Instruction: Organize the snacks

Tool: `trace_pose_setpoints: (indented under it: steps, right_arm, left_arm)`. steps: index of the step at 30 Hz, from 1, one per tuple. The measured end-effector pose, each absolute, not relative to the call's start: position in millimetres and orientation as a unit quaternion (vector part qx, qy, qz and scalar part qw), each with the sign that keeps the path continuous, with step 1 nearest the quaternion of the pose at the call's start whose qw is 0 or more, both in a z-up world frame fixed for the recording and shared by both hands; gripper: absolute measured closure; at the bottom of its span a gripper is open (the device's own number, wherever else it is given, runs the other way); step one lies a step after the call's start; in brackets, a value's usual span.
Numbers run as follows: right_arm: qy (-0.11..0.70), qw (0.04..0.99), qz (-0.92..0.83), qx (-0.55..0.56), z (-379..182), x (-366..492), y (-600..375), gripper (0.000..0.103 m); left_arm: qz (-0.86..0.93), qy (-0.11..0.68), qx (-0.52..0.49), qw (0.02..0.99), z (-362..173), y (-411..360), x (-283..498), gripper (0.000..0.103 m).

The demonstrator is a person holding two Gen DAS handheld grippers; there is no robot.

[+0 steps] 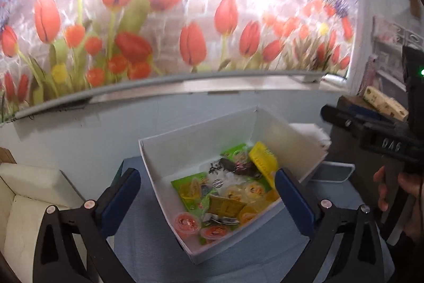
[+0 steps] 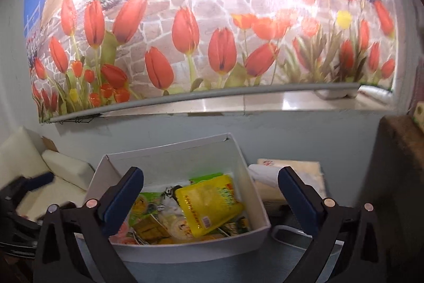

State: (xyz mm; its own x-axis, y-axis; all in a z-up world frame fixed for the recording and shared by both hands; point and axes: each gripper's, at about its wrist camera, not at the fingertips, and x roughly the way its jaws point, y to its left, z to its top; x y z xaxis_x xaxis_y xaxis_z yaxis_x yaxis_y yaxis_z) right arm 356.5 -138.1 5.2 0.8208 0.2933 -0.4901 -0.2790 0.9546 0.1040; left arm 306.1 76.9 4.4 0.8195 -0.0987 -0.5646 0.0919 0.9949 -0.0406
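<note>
A white cardboard box point(image 1: 185, 150) stands on a blue-covered table and holds many snacks: a yellow pouch point(image 1: 263, 159), green packets point(image 1: 190, 190), orange jelly cups point(image 1: 185, 223) and yellow jelly cups point(image 1: 254, 188). My left gripper point(image 1: 208, 192) is open and empty, raised in front of the box. My right gripper point(image 2: 210, 194) is open and empty, also before the box point(image 2: 169, 159), where the yellow pouch point(image 2: 209, 203) lies on top. The right gripper's body shows in the left wrist view point(image 1: 376, 134), held by a hand.
A tulip wall mural point(image 1: 185, 17) and a grey ledge point(image 1: 185, 81) run behind the table. White cushions point(image 1: 31, 192) lie at the left. A white tray point(image 1: 331, 171) and folded cloth point(image 2: 288, 171) sit right of the box. A dark cabinet point(image 2: 397, 177) stands at the right.
</note>
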Motion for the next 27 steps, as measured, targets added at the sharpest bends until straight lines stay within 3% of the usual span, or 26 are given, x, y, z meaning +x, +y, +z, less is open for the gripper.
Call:
trace_pose_setpoints:
  steps: [11,16,27]
  right_arm:
    - [0.279,0.949,0.146,-0.024,0.4,247.2,-162.2,0.0]
    - [0.256,0.959,0.112,-0.045,2.0,169.8,-181.8,0.0]
    - [0.274,0.95,0.152,-0.019,3.7,41.0,-185.9,0.0]
  left_arm:
    - [-0.028,0.259,-0.056,0.964,18.2,69.9,183.4,0.0]
    - [0.023,0.237,0.01,0.971,11.2,45.7,108.4,0.0]
    - [-0.056,0.315,-0.005,0.947,13.8,13.4,19.6,0.0]
